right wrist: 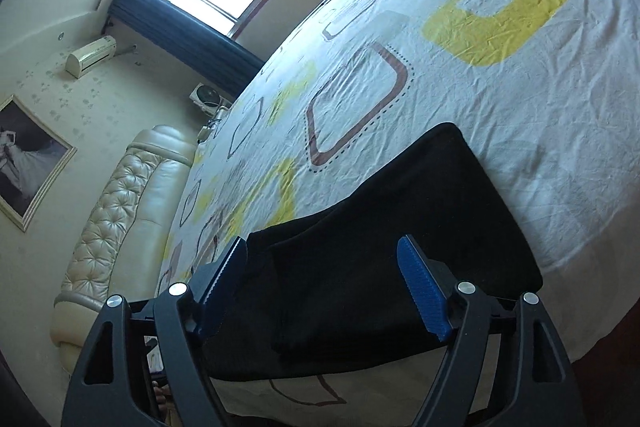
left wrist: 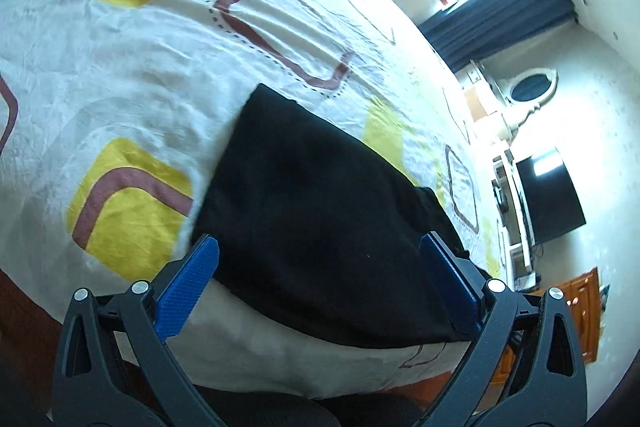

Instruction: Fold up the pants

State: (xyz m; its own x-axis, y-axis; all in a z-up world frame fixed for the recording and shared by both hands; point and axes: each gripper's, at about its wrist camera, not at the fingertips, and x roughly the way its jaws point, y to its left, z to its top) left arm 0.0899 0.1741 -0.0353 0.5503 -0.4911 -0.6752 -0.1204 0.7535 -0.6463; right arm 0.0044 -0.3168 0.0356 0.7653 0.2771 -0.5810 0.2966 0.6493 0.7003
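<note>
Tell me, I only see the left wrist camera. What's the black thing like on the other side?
Observer: The pants show stacked layers there, one edge stepping over another.
Operator: Is the other gripper grabbing them?
Observer: No, the right gripper is open, its fingers apart above the cloth.
Operator: What's at the end of the bed?
Observer: A cream tufted headboard, with a framed picture on the wall beside it.

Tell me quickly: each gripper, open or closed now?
Left gripper: open, holding nothing, above the black pants.
Right gripper: open, holding nothing.
</note>
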